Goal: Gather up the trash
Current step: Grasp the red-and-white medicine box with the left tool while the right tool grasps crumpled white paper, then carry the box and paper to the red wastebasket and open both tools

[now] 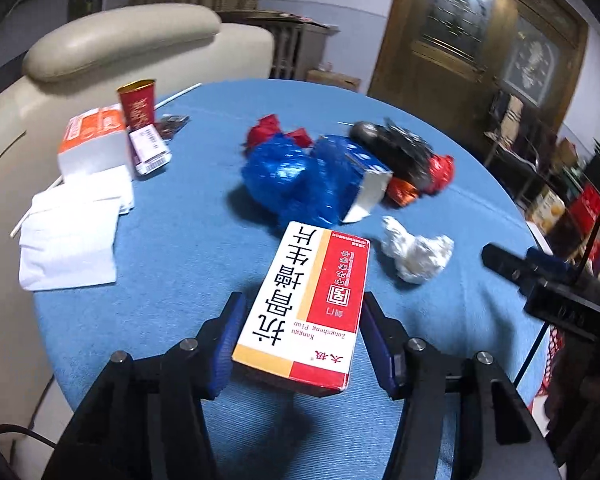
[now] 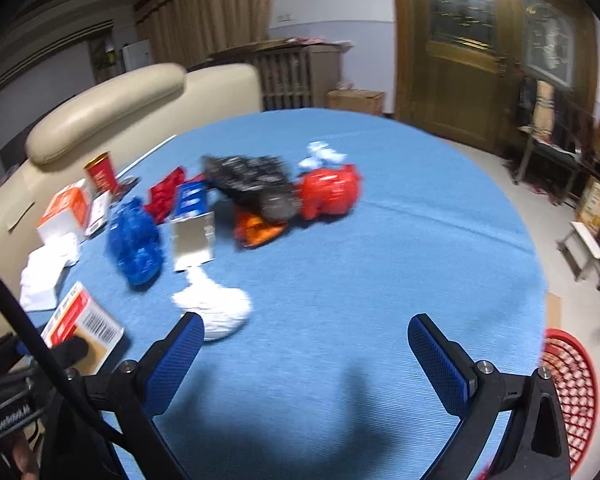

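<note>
My left gripper (image 1: 302, 316) is shut on a red, white and yellow medicine box (image 1: 304, 304) and holds it over the round blue table (image 1: 172, 264). The box also shows at the left edge of the right wrist view (image 2: 82, 326). My right gripper (image 2: 304, 334) is open and empty above the table, its left finger next to a crumpled white tissue (image 2: 216, 308). The tissue also shows right of the box (image 1: 416, 254). A pile of trash lies mid-table: blue wrapper (image 1: 284, 178), blue-white box (image 1: 356, 172), black wrapper (image 1: 396, 146), red wrapper (image 2: 330, 192), orange wrapper (image 2: 260, 230).
A red paper cup (image 1: 138, 102), an orange-white carton (image 1: 94, 140), a small barcode box (image 1: 150, 150) and white napkins (image 1: 72, 236) lie at the table's left. A beige sofa (image 1: 112, 40) stands behind. A red mesh basket (image 2: 568, 384) sits on the floor at right.
</note>
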A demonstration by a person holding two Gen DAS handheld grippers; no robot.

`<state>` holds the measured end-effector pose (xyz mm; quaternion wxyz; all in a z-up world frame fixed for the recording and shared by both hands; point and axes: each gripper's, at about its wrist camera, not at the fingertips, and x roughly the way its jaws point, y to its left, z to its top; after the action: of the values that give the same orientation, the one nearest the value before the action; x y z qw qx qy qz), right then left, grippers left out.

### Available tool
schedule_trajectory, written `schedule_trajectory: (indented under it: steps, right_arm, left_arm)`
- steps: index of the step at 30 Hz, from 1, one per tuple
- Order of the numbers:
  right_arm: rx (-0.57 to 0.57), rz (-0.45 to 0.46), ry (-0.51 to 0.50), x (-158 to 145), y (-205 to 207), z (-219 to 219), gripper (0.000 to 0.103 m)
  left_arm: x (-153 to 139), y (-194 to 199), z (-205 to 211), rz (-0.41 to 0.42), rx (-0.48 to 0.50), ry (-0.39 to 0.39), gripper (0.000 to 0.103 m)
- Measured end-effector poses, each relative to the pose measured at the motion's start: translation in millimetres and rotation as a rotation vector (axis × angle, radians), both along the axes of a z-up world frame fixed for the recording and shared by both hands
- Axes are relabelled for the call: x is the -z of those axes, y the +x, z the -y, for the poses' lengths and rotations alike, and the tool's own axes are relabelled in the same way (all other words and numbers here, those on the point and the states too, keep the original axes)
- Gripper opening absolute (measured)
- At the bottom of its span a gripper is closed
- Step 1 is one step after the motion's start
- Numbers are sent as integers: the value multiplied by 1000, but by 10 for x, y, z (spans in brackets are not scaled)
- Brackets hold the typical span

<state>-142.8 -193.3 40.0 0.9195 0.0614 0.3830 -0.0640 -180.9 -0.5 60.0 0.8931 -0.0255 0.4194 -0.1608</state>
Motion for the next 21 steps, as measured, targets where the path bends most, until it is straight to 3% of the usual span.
schedule_trajectory:
  steps: [9,15,18,21]
  right_arm:
    - [-101,-71,61,280,469,-315,101]
    - [-136,-145,47,475,647,-432,56]
    - [-157,-144,43,495,655,-458,47]
    - [-159,-128,57,461,621,-438,46]
  left_arm:
    - [9,36,-22,7,-22,6,58]
    - [30,65,-31,2,-31,5,58]
    - [21,62,-17,4,-28,7,58]
    - [5,61,2,10,-27,9,58]
